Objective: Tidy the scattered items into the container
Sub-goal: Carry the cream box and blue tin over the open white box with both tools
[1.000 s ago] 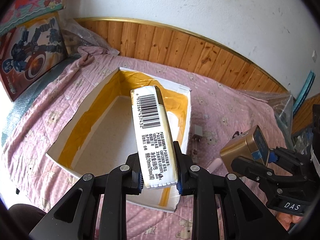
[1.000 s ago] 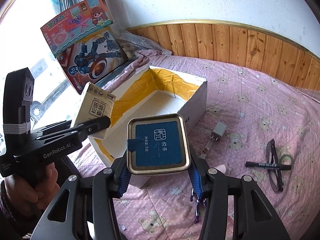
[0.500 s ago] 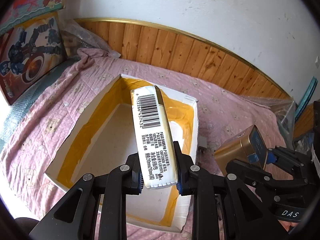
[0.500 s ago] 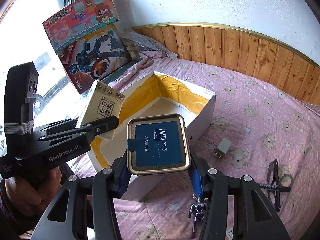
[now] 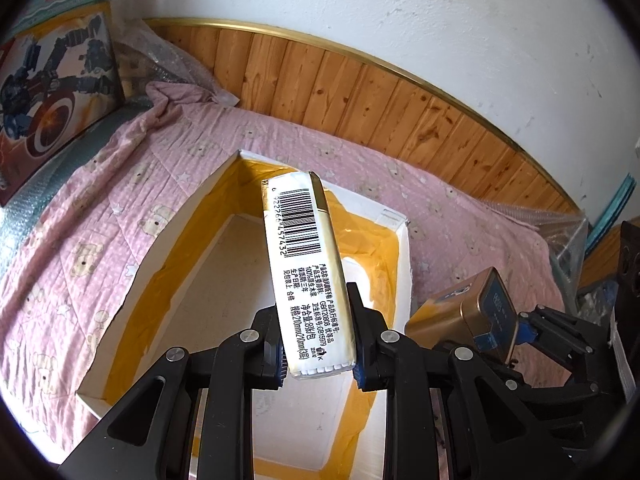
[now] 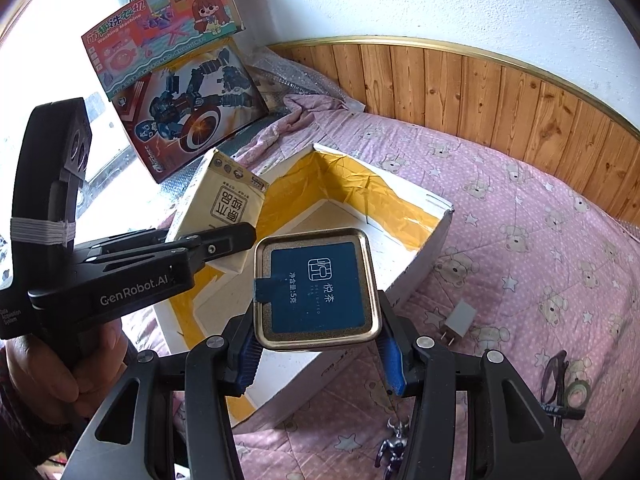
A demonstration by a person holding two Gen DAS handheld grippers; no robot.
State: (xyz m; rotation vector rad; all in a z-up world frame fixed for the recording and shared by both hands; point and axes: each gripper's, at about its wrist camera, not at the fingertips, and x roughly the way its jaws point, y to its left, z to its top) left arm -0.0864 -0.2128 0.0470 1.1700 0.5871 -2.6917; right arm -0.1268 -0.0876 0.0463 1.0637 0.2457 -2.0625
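My left gripper [image 5: 318, 364] is shut on a cream tissue pack [image 5: 306, 264] with a barcode, held above the open white box [image 5: 168, 252] with yellow tape inside. The pack also shows in the right wrist view [image 6: 220, 204]. My right gripper [image 6: 320, 354] is shut on a square gold tin [image 6: 316, 290] with a blue label, held over the box's near corner [image 6: 436, 236]. The tin also shows in the left wrist view [image 5: 472, 312], to the right of the box.
On the pink quilt [image 6: 520, 216] lie a white charger plug [image 6: 458, 320], glasses [image 6: 554, 374], a black pen [image 6: 560, 410], a tape roll [image 6: 578, 392] and a small dark figure [image 6: 394, 446]. Toy boxes [image 6: 192, 108] lean at the left. Wood panelling [image 5: 360, 100] backs the bed.
Both grippers have moved forward over the box with their items still held. The box now fills more of both views.
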